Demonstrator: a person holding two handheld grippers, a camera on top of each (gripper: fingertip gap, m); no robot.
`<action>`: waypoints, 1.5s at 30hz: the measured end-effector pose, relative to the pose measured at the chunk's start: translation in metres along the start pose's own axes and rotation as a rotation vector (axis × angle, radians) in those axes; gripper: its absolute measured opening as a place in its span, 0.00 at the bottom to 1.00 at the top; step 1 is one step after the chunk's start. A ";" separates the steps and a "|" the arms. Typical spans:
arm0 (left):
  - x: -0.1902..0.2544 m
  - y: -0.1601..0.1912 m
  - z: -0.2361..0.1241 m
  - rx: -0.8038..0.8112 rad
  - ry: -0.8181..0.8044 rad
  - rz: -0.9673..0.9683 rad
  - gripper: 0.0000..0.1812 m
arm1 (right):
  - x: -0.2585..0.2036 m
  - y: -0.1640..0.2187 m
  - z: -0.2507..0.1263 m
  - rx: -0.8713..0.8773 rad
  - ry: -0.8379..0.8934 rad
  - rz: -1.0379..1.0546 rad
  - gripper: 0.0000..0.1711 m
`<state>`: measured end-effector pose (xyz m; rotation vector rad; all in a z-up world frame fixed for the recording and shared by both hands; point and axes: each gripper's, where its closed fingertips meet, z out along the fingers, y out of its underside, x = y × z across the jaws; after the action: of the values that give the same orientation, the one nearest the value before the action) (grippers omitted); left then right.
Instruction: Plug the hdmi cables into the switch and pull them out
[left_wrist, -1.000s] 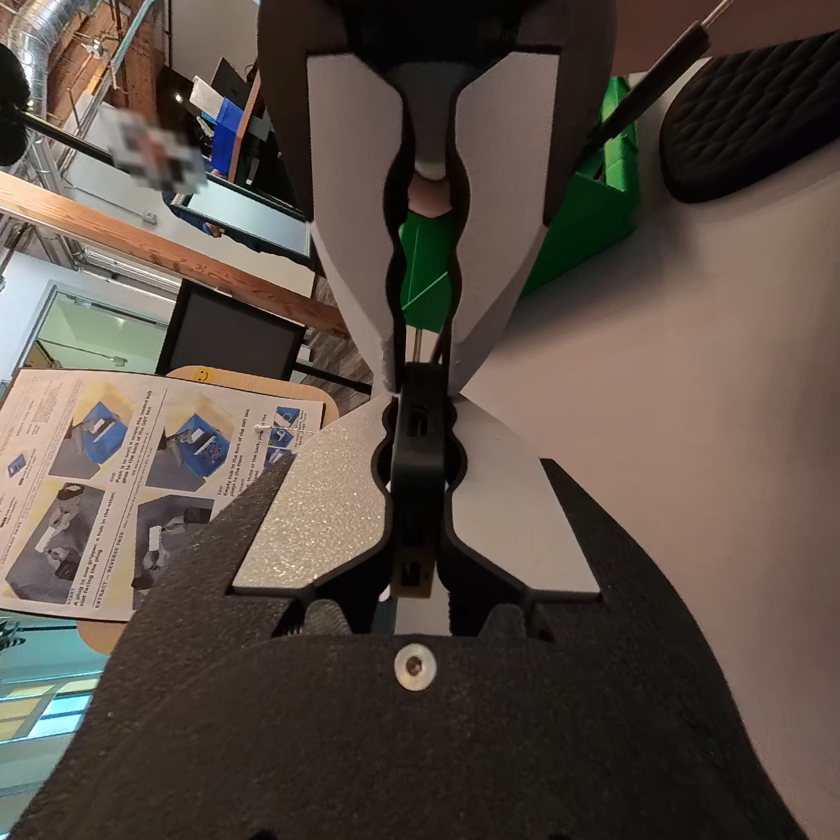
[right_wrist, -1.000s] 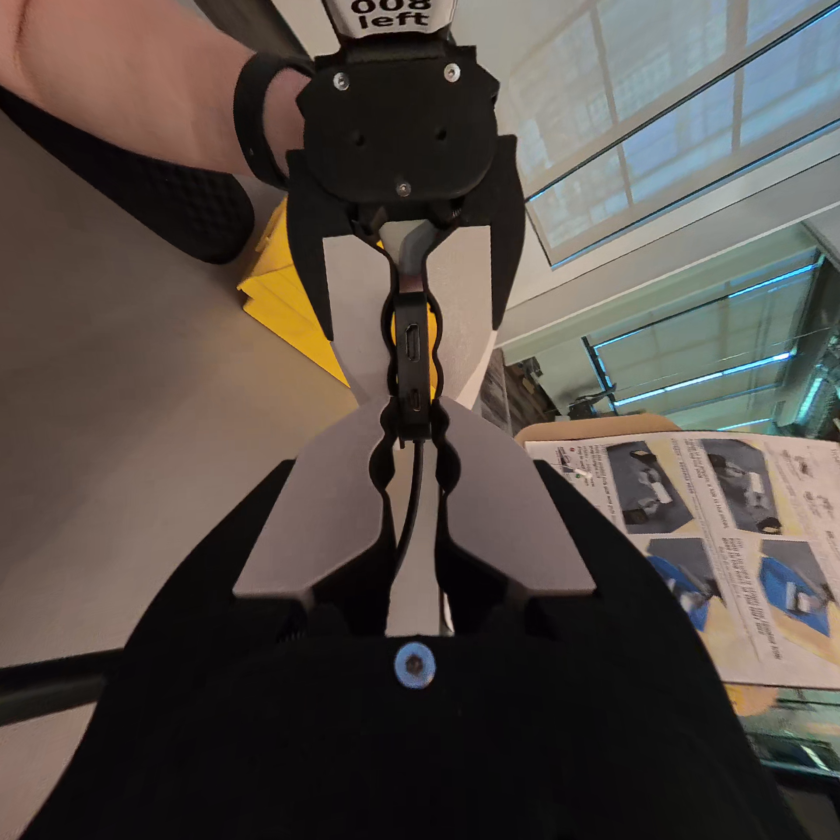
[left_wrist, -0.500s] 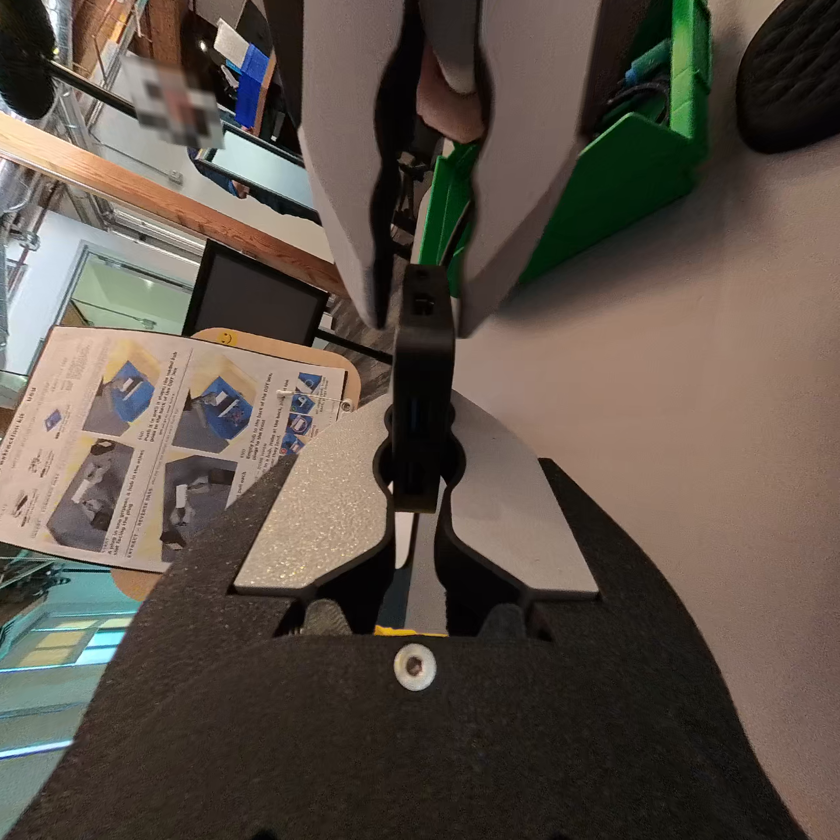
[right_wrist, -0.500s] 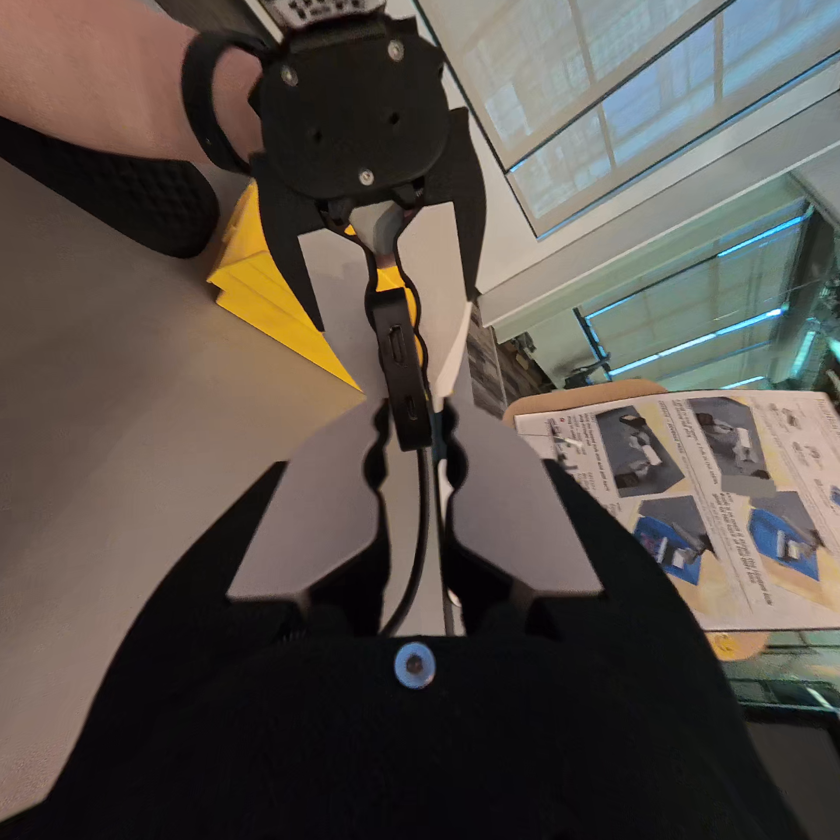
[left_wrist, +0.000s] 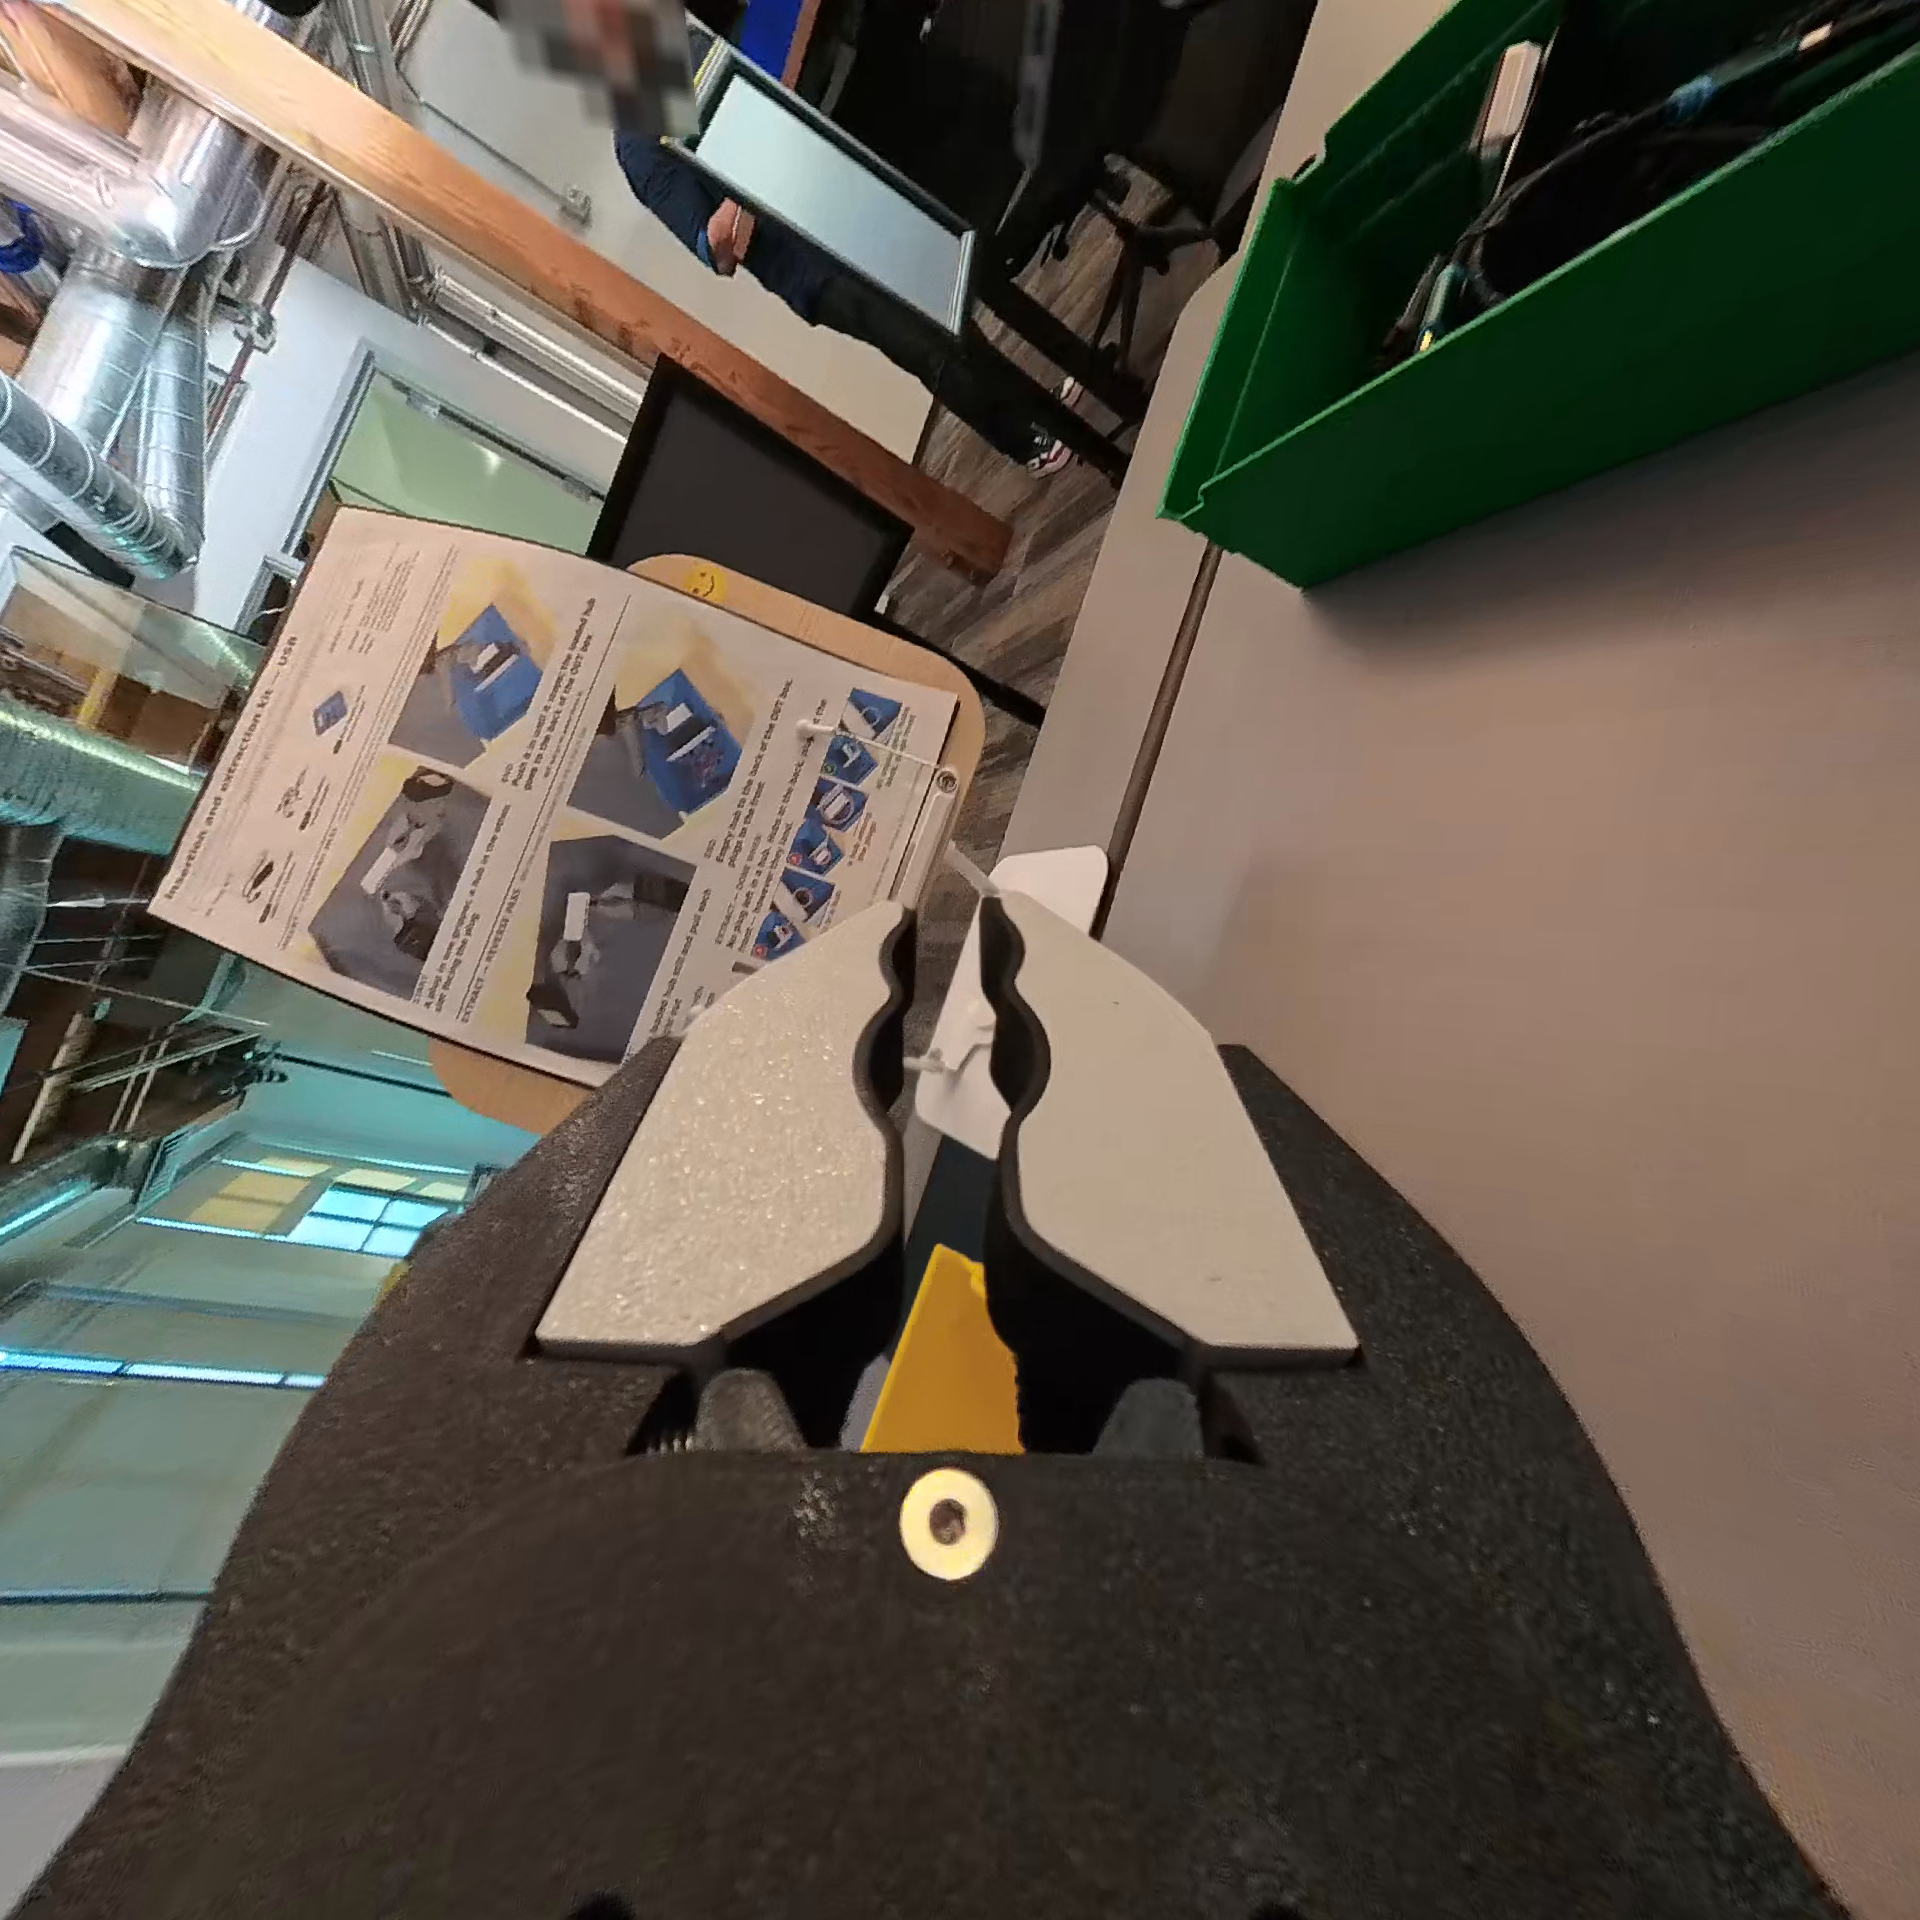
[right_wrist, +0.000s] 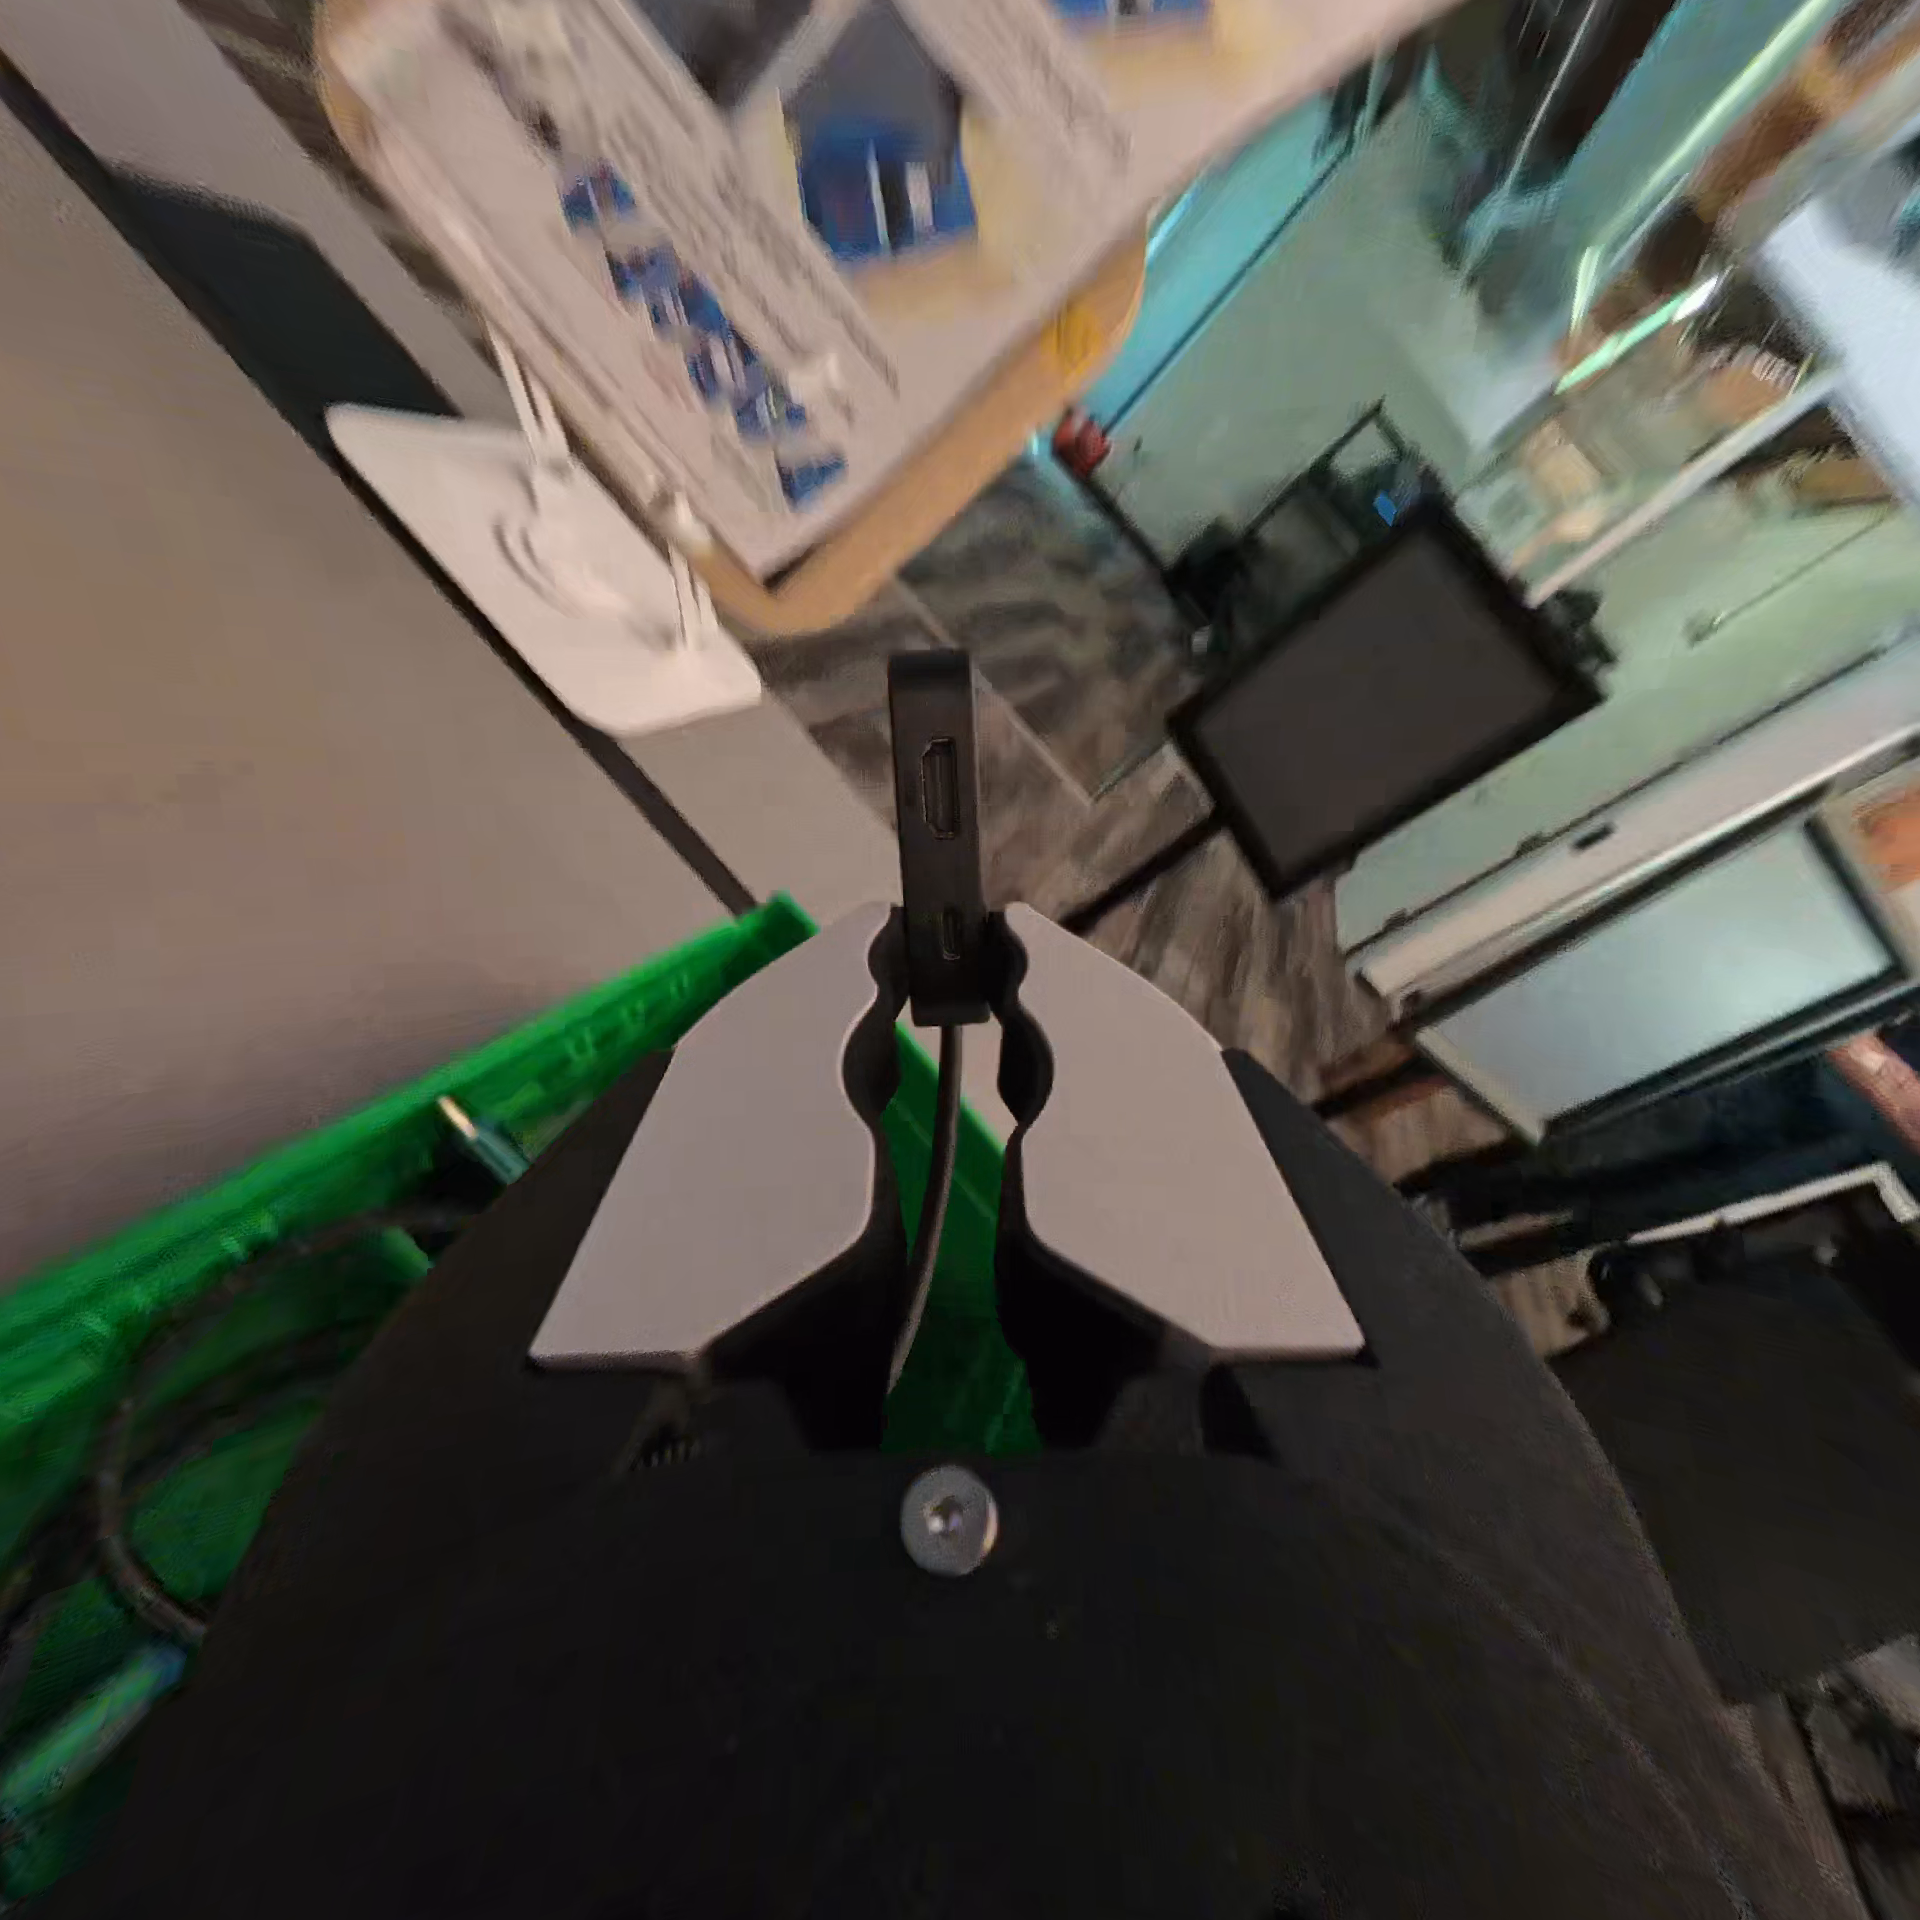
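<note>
R gripper (right_wrist: 943, 935) clamps the black switch (right_wrist: 937, 790) by its lower end w/ long axis running straight out past the tips, ports facing cam; L gripper (left_wrist: 948, 925) slightly parted, empty; no hdmi plug visible nearby.

Both wrist cameras sit just behind their own claw, looking forward along the fingers, rolled sideways, close over the bench (left_wrist: 1558, 935). Shared in both views: instruction sheet (left_wrist: 582, 790), green bin (left_wrist: 1538, 416), white stand base (right_wrist: 551, 582), dark monitor (left_wrist: 748, 499).
</note>
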<state>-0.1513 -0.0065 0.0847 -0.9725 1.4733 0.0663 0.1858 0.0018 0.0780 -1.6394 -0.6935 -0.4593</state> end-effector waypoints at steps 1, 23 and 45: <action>0.000 0.002 0.000 -0.012 0.000 0.007 0.06 | -0.003 0.022 0.007 -0.030 -0.040 0.010 0.10; -0.007 0.039 0.003 -0.158 0.009 0.019 0.03 | 0.016 0.118 0.028 -0.444 -0.037 0.013 0.20; -0.035 0.058 -0.026 -0.218 -0.051 -0.020 0.02 | -0.039 0.170 -0.070 -0.774 -0.366 0.312 0.05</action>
<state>-0.2115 0.0335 0.0902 -1.1534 1.4288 0.2399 0.2753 -0.0884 -0.0600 -2.5604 -0.5302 -0.2000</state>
